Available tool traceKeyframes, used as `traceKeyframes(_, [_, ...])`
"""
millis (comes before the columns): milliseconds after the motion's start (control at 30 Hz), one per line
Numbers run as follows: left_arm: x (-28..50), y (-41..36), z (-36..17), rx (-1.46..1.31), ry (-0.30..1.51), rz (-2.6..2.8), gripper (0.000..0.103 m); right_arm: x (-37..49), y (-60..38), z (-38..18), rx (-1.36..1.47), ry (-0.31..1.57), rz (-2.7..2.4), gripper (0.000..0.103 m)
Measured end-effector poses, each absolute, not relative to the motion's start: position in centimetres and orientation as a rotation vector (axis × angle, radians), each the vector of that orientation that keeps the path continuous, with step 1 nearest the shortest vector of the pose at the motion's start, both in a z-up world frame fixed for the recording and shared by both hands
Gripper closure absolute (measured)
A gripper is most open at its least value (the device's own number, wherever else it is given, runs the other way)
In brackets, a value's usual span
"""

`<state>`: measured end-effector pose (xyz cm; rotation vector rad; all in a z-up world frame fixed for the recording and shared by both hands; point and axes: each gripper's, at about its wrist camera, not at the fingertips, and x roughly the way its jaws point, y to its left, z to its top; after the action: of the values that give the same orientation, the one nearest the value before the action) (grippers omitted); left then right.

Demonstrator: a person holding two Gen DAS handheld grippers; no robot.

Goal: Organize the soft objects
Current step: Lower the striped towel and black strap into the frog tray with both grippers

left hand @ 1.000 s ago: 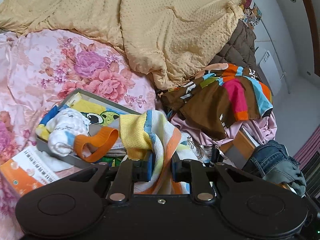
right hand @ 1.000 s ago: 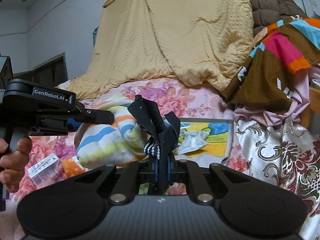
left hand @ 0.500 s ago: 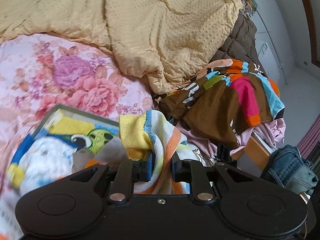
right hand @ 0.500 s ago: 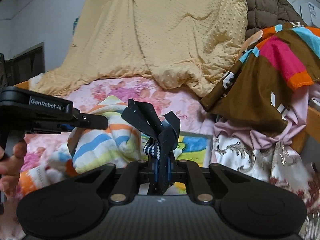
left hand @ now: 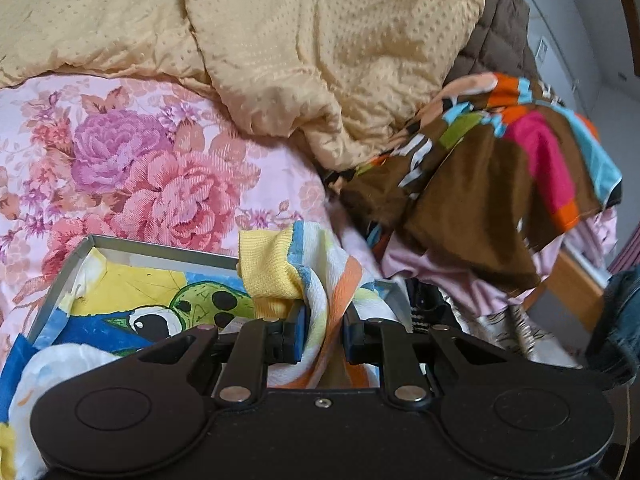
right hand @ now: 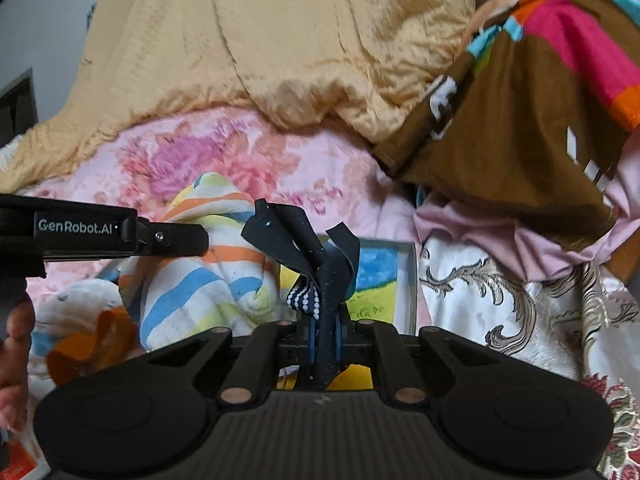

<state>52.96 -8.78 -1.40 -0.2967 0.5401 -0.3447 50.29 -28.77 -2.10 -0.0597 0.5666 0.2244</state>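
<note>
Left wrist view: the left gripper [left hand: 323, 334] is clamped on a striped towel [left hand: 320, 280], its blue pads pinching a bunched fold of yellow, white, blue and orange cloth at bottom centre. Behind and to the left of that bundle lies a shallow grey tray [left hand: 160, 246] lined with a bright cartoon print; a white soft toy [left hand: 60, 368] sits at the tray's lower left corner, partly cut off by the gripper body. The tray rests on a pink floral bedsheet [left hand: 140, 160] filling the left of the frame. A dotted beige quilt [left hand: 300, 40] is heaped across the top, and a brown blanket with pink, orange and blue patches [left hand: 500, 184] drapes down the right side.

Right wrist view: the right gripper [right hand: 325, 340] is closed tight on a dark navy strip of fabric [right hand: 316, 252], which stands up from the jaws in crumpled folds, with a white-dotted ribbon piece [right hand: 302, 298] hanging beside it. At left centre the other gripper reaches in sideways, labelled GenRobot.AI, holding the striped towel just left of the navy fabric and above the tray. A person's hand [right hand: 14, 360] shows at the lower left edge. A white cloth with gold scrollwork [right hand: 500, 300] lies at the lower right.
</note>
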Motion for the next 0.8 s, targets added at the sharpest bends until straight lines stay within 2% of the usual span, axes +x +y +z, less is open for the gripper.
traceKeyframes(300, [54.5, -9.8, -3.4, -0.269, 0.586, -0.333, 0.081, 51.7, -28.4, -3.4, -0.087, 0.614, 0.173, 0.091])
traceKeyframes(467, [54.7, -9.8, -4.1, -0.275, 0.597, -0.327, 0.079, 51.9, -28.6, -3.6, -0.082, 0.622, 0.162, 0.085])
traceKeyframes(700, [54.6, -10.0, -4.1, -0.265, 0.605, -0.314, 0.072, 51.8, -28.6, -3.8, -0.084, 0.624, 0.158, 0.081])
traceKeyframes(800, [54.5, -9.9, -4.1, -0.269, 0.606, -0.307, 0.063, 51.8, -28.8, -3.7, -0.074, 0.622, 0.154, 0.073])
